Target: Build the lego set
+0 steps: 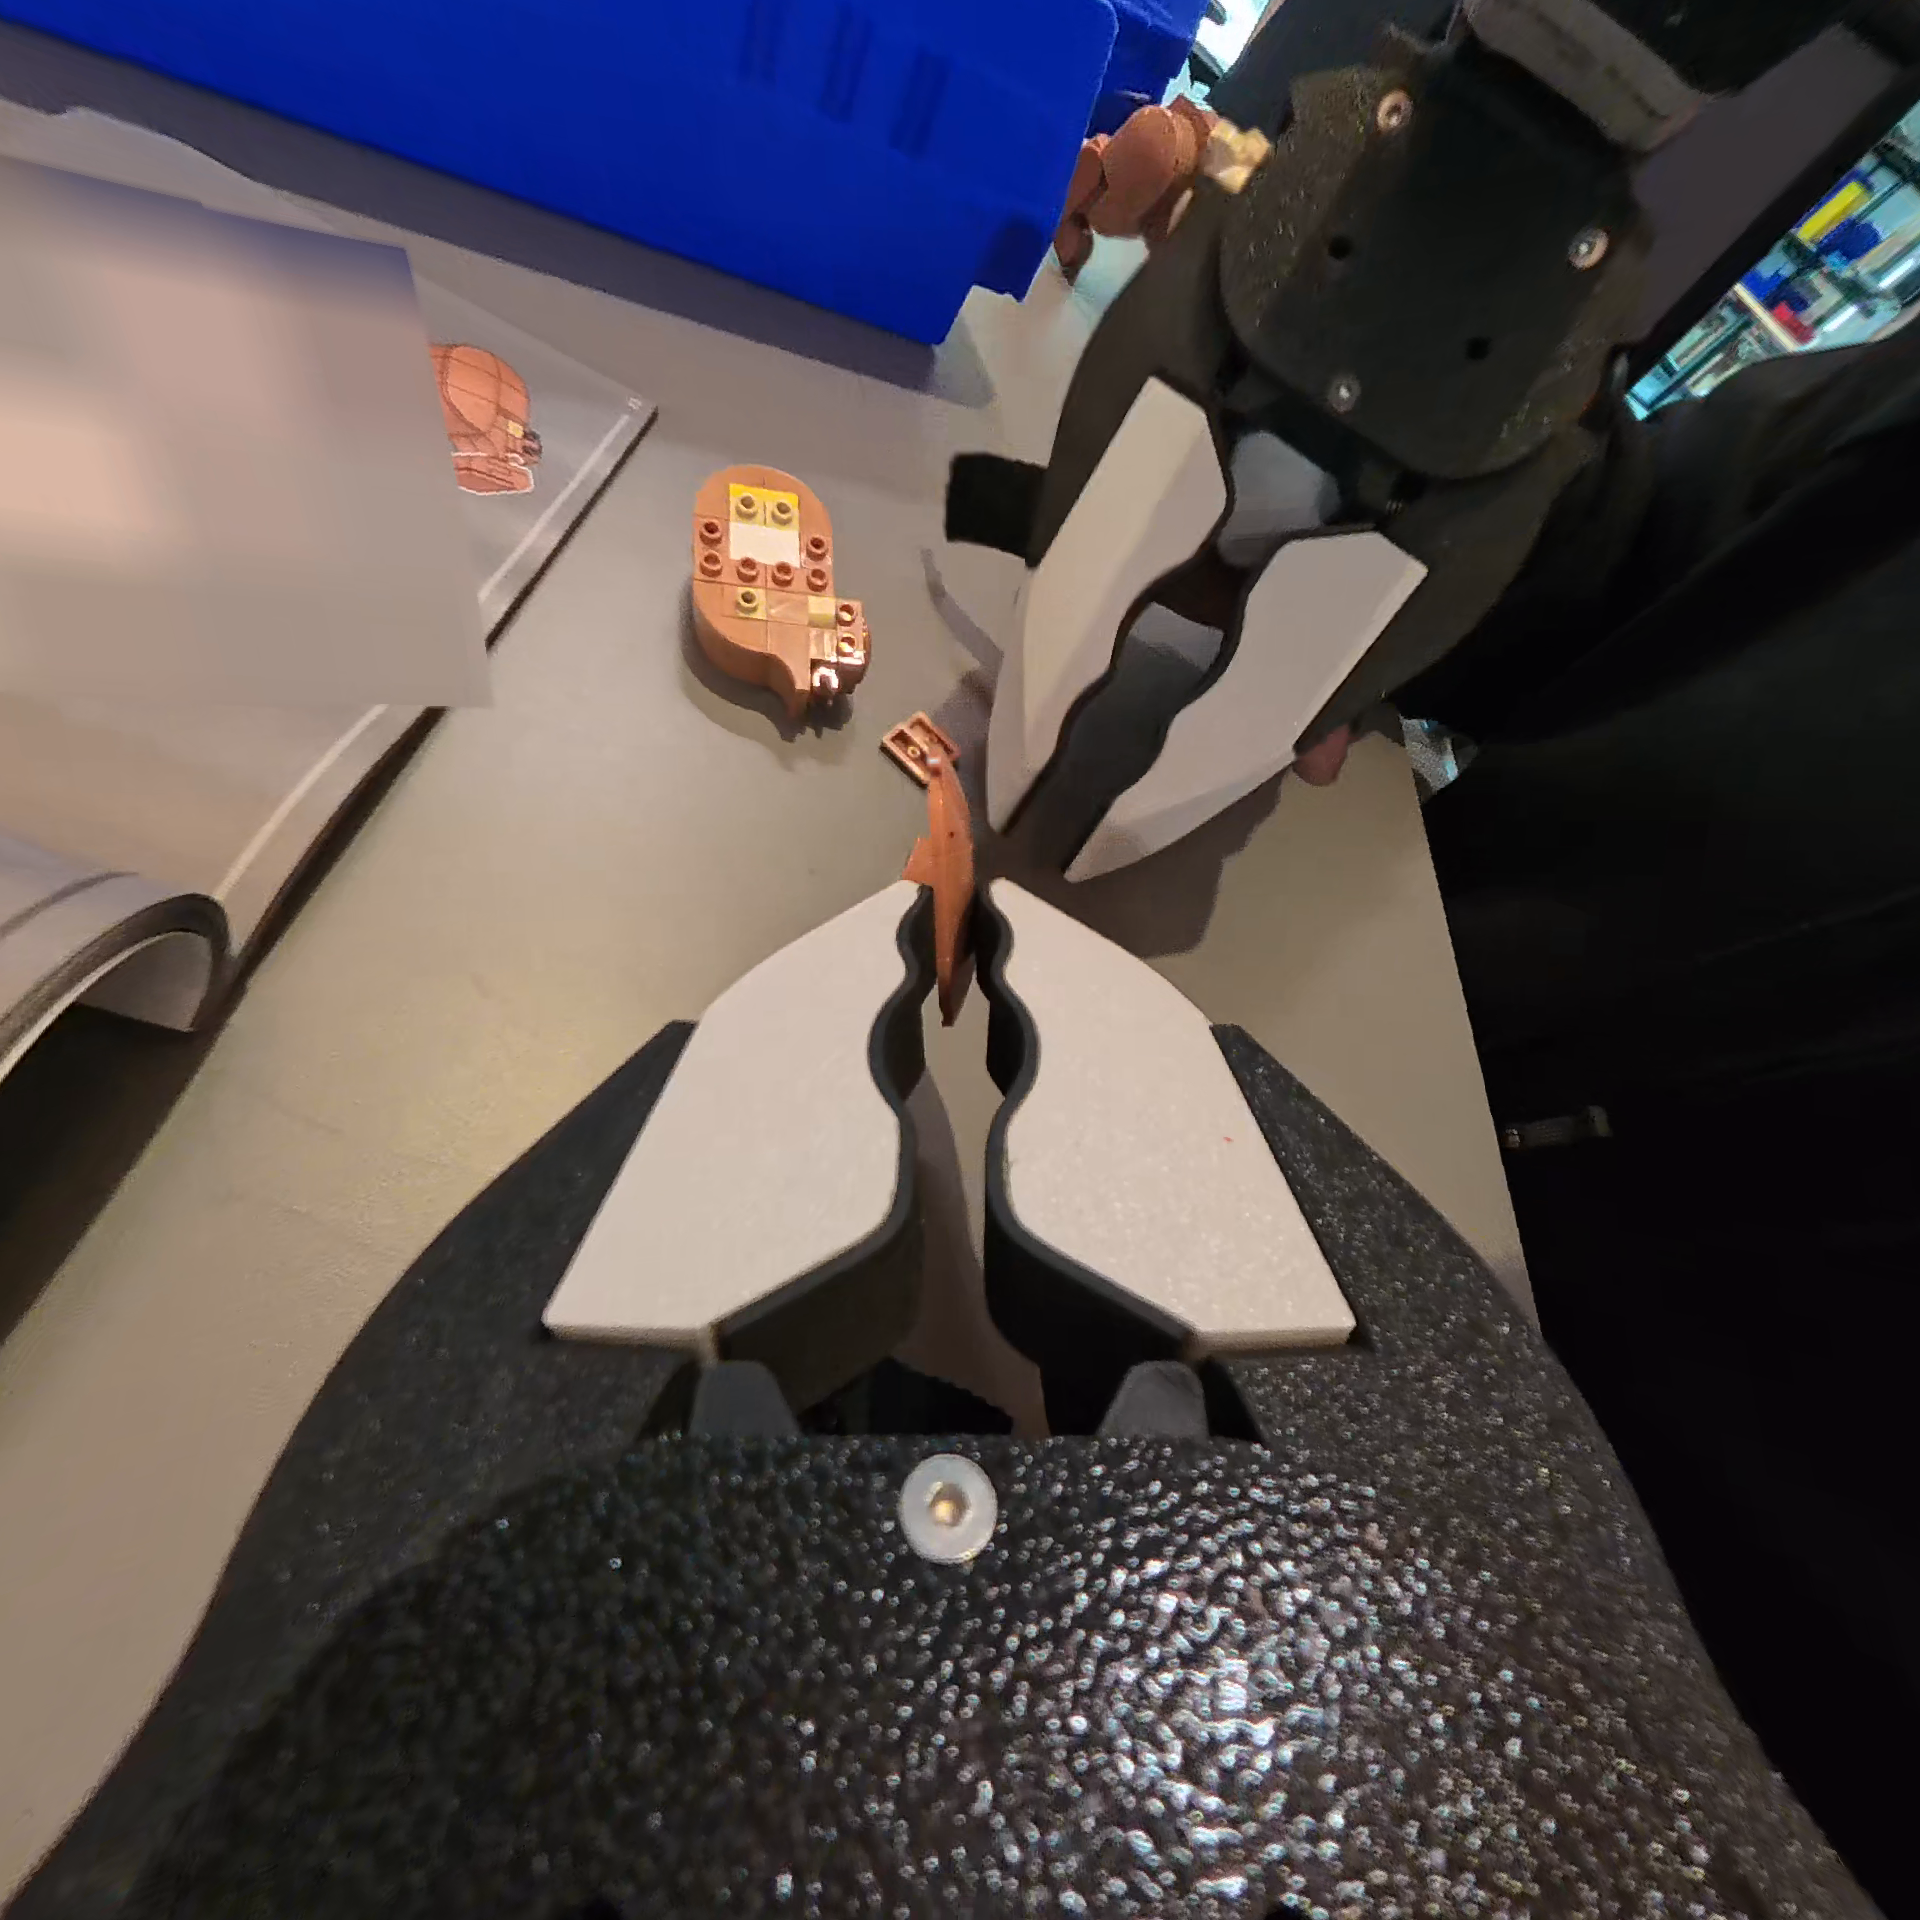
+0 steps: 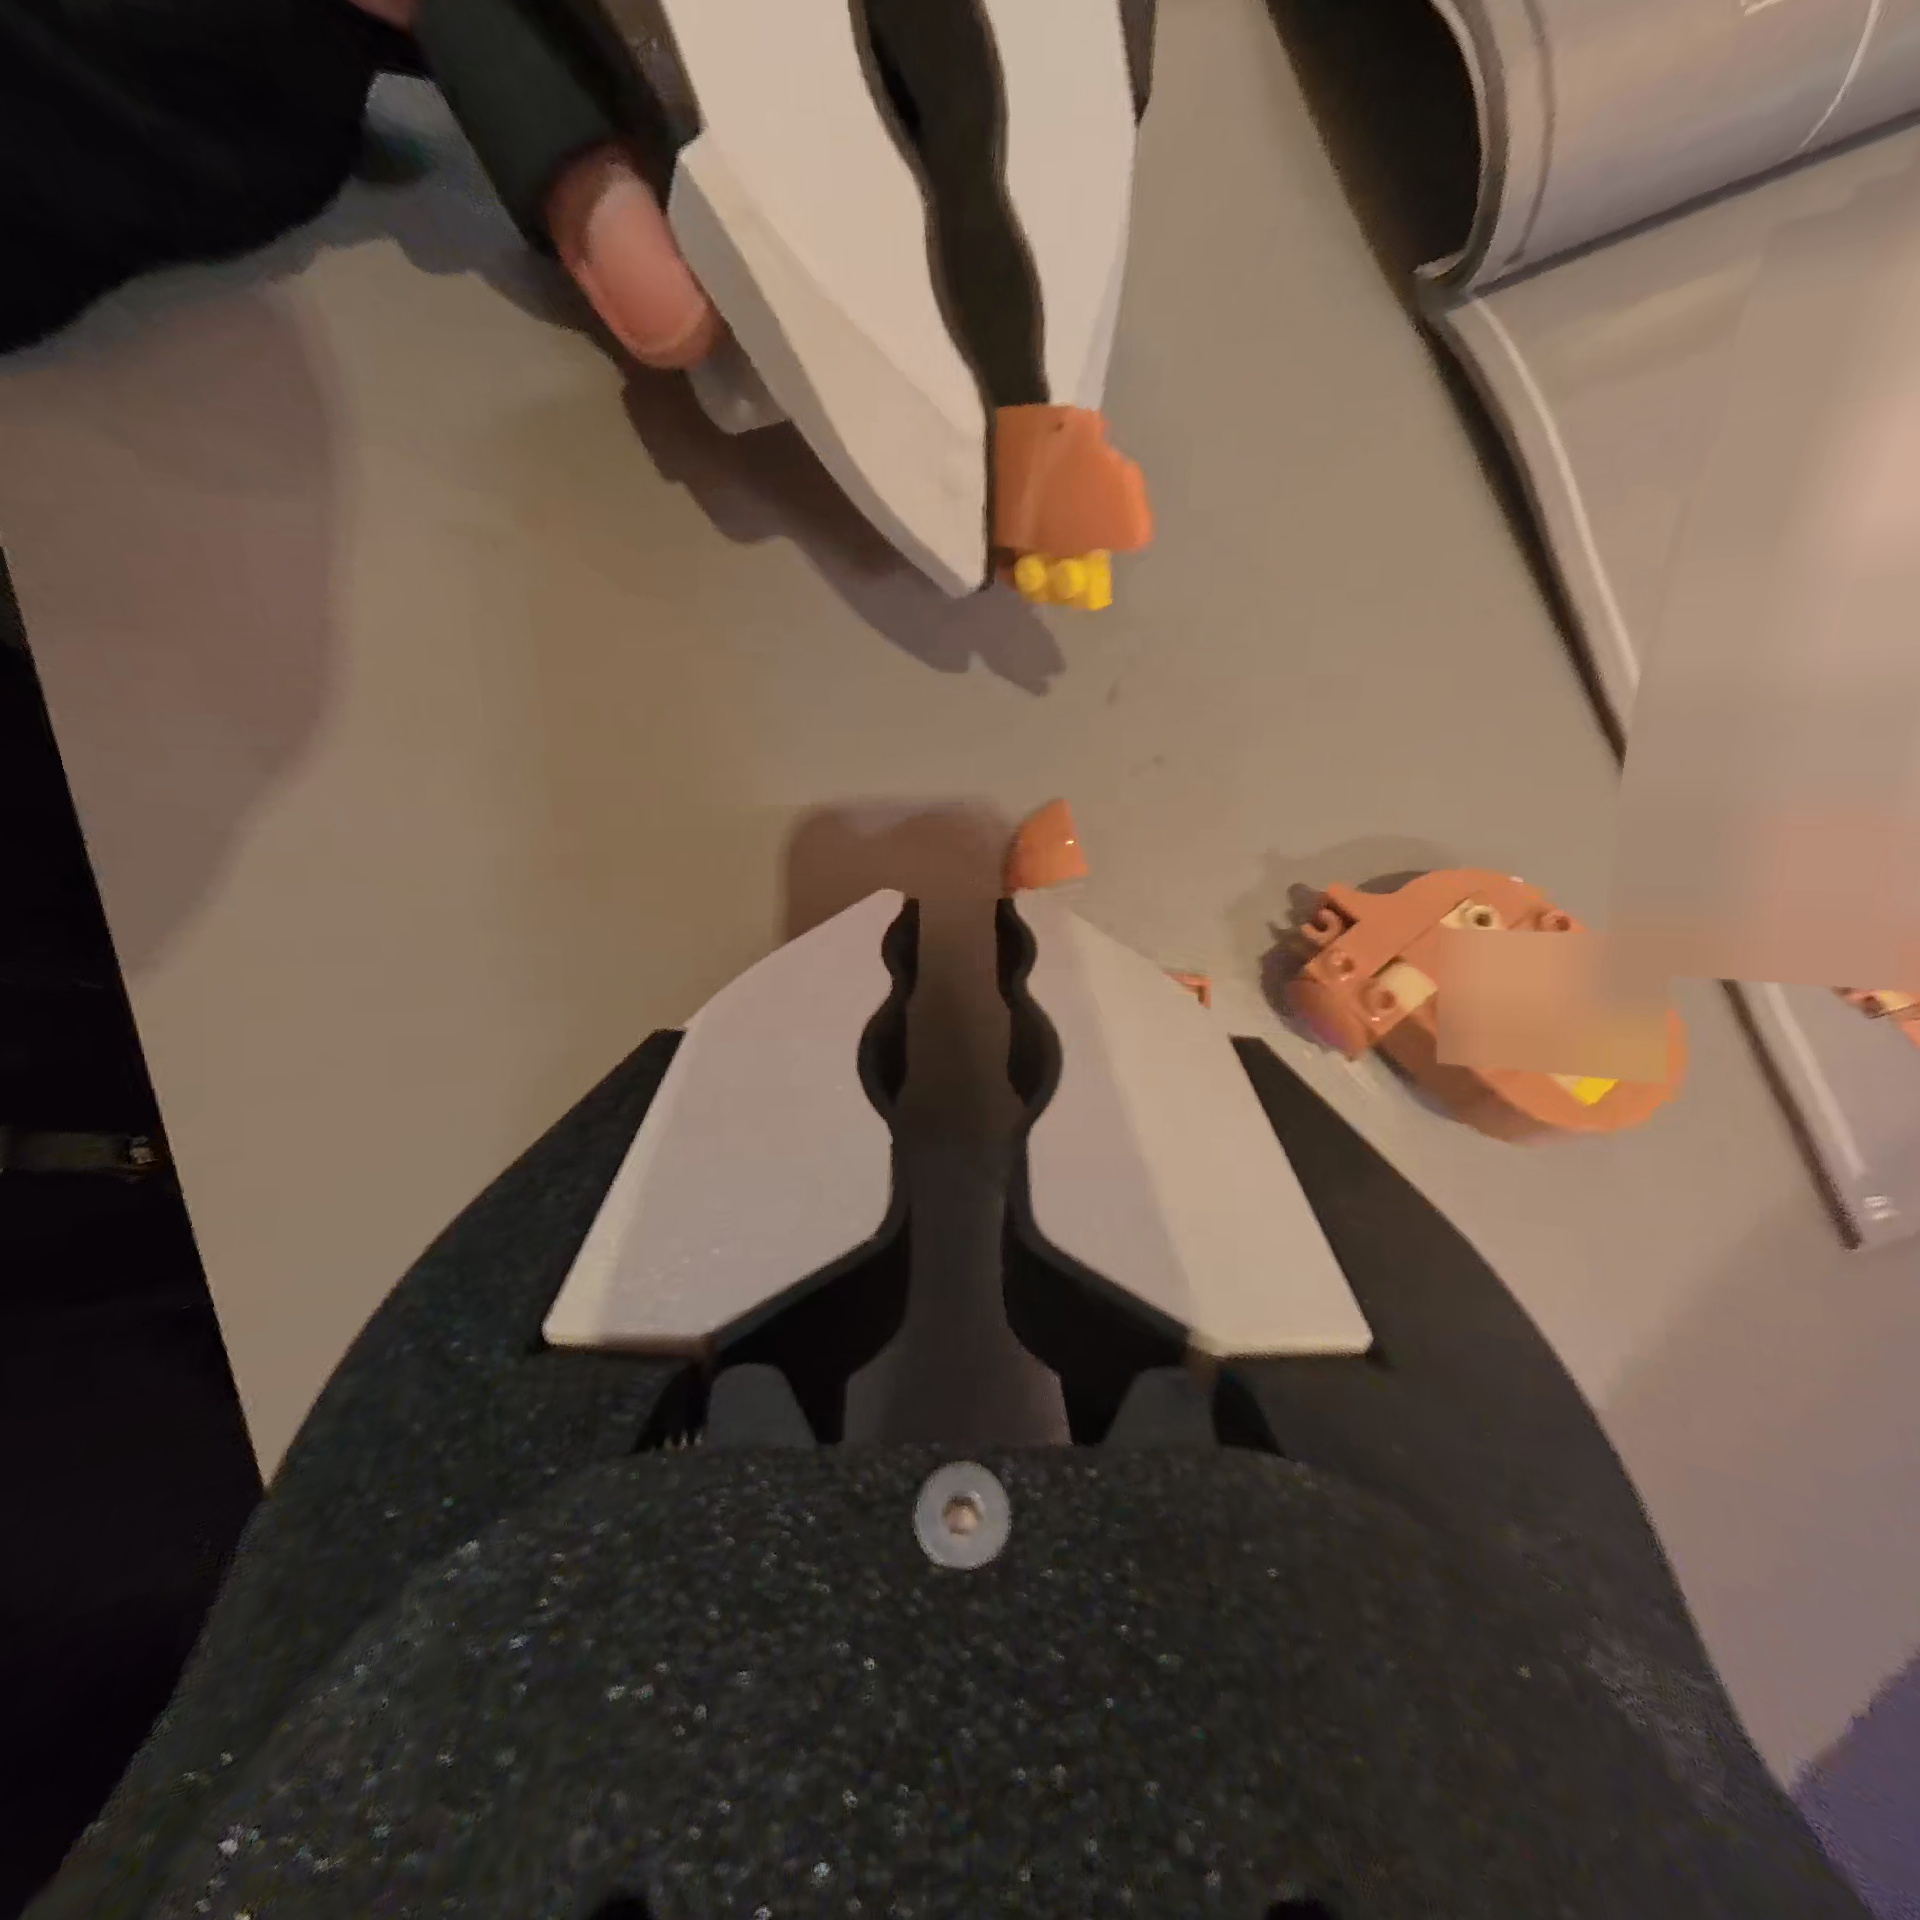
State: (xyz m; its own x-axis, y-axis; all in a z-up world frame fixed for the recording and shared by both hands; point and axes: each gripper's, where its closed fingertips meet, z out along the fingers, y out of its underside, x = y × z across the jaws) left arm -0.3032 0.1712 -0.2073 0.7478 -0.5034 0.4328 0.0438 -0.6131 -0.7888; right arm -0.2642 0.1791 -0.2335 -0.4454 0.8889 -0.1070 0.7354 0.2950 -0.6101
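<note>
The left gripper (image 1: 948, 902) clamps a thin brown sub-assembly (image 1: 951, 914) edge-on; only the right wrist view reveals yellow studs (image 2: 1065, 579) under it. The right gripper (image 2: 956, 906) is empty, fingers slightly parted, near the bench (image 1: 520, 935) edge beside a small brown slope piece (image 2: 1047, 847). The larger brown lego build (image 1: 774, 582) lies flat near the instruction booklet (image 1: 208, 623).

A mosaic patch covers half the brown assembly (image 2: 1382, 997) on the tabletop (image 2: 520, 727); the booklet (image 1: 156, 520) is blurred, and the blue bin (image 1: 623, 135) runs off-frame.
</note>
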